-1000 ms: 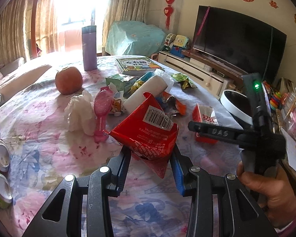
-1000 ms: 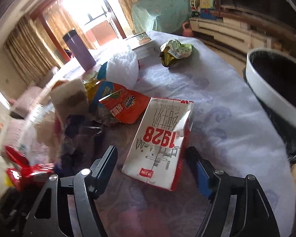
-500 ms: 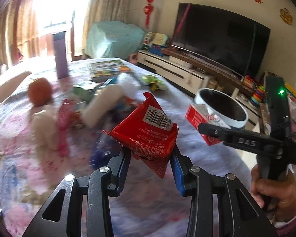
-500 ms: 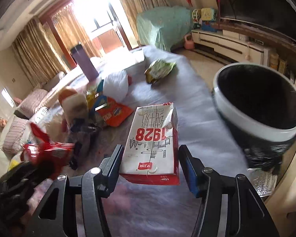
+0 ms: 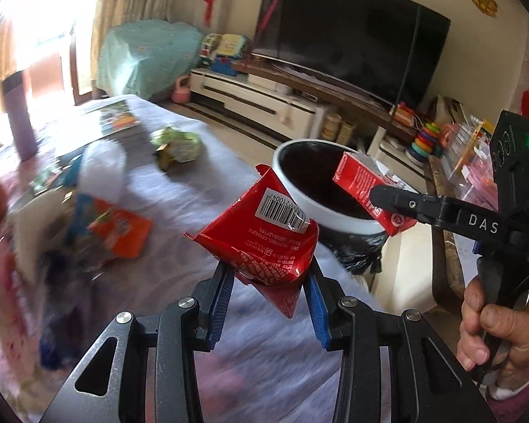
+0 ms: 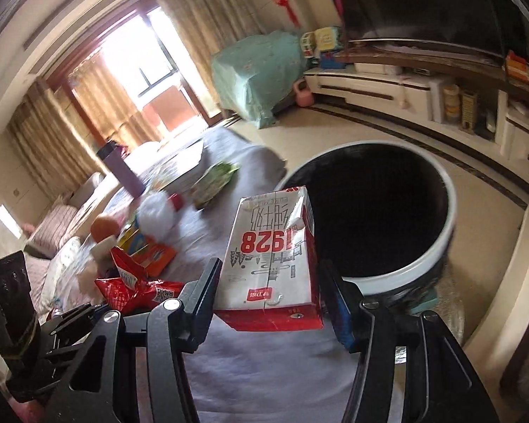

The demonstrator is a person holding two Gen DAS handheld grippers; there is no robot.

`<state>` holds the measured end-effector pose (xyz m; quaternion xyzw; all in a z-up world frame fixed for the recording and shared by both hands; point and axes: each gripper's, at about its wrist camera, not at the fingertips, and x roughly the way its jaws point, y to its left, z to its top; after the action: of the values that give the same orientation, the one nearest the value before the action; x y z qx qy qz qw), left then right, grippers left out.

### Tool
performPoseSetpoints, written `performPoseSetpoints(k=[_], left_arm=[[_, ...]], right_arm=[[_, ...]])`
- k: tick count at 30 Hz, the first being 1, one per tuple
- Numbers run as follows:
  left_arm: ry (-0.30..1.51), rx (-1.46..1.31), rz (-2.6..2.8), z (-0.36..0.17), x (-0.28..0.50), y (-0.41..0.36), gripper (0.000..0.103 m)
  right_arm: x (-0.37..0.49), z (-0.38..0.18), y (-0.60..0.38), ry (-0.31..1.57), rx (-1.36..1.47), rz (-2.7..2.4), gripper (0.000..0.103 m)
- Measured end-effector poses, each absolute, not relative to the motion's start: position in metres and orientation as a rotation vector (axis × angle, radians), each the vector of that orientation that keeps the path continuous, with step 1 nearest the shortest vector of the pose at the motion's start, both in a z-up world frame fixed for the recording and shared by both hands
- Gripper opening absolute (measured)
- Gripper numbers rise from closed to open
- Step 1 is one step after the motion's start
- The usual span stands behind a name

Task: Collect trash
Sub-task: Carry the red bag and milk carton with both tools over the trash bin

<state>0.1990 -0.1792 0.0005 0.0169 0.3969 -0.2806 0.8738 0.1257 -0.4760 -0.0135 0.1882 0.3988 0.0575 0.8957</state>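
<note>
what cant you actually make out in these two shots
- Trash bin contents: both views, interior is black shadow.
- Table litter beside the orange packet: left wrist view, motion blur.
- Small print on the red wrapper: too fine.
- Milk carton far side: right wrist view, faces away.

A table [image 5: 208, 190] under a pale floral cloth, strewn with litter: orange snack packet [image 5: 121, 231], crumpled green wrapper [image 5: 178, 142], white tissue wad [image 5: 102, 167], orange fruit [image 6: 104, 227]. Farther back, a purple tumbler [image 6: 120, 171] standing upright, with a flat book [image 5: 118, 121] near it. Just past the table's edge, on the floor, a white-rimmed bin [image 6: 430, 264] lined in black.
</note>
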Motion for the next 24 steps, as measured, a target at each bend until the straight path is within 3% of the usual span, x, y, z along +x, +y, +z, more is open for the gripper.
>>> performPoseSetpoints(k=[11,24], left_arm=[[0.879,0.081,-0.646,0.007,0.274,-0.232,0.039],[0.899,0.127,-0.678,0.006,0.31,-0.29,0.039]], right_arm=[[0.154,-0.026,-0.523,0.855,0.417,0.079,0.056],[0.18,-0.034,-0.547,0.894,0.393,0.067,0.056]])
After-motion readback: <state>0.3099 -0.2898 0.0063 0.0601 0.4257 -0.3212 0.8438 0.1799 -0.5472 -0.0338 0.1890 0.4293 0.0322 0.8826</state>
